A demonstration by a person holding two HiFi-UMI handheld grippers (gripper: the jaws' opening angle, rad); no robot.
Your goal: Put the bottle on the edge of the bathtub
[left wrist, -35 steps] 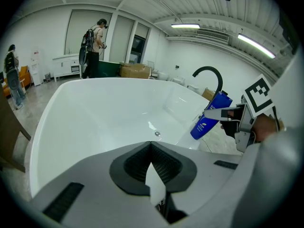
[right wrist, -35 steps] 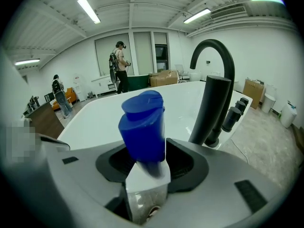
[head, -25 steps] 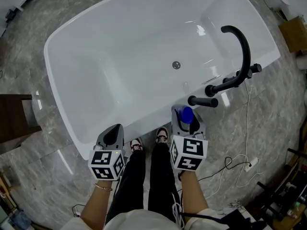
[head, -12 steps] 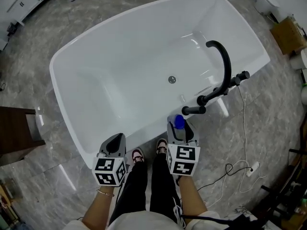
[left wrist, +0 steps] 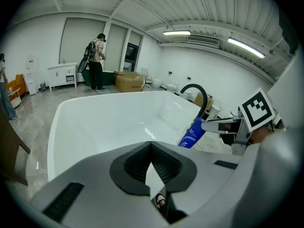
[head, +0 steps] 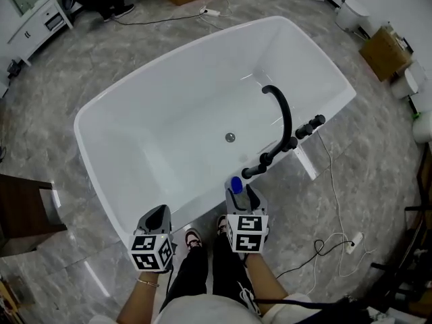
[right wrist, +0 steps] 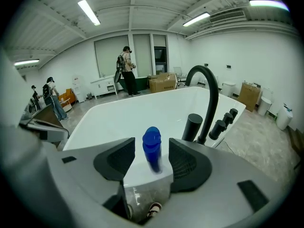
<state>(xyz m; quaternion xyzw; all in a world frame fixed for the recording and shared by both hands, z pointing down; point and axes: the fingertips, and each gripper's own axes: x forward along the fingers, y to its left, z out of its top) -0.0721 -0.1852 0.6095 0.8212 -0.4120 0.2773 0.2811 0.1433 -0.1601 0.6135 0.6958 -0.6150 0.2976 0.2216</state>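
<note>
Head view first: the white bathtub fills most of the frame, with a black faucet curving over its near long rim. The bottle, blue cap up, is standing on that same near rim, just beside the faucet's base. The right gripper sits right around it, and the left gripper hangs over the rim further along, well apart from the bottle, with nothing in it. You can see the person's shoes on the floor between the two.

Left gripper view: the left gripper has its jaws closed together, only a tiny gap, nothing held. Past it there's the bathtub, the faucet and the blue bottle upright on the rim, with the right gripper next to it.

Right gripper view: the right gripper has its jaws spread wide, having just been opening. The bottle stands between them on the bathtub rim, but the pads aren't touching it, there's clear space on both sides. The faucet is just past it to the right.
</note>
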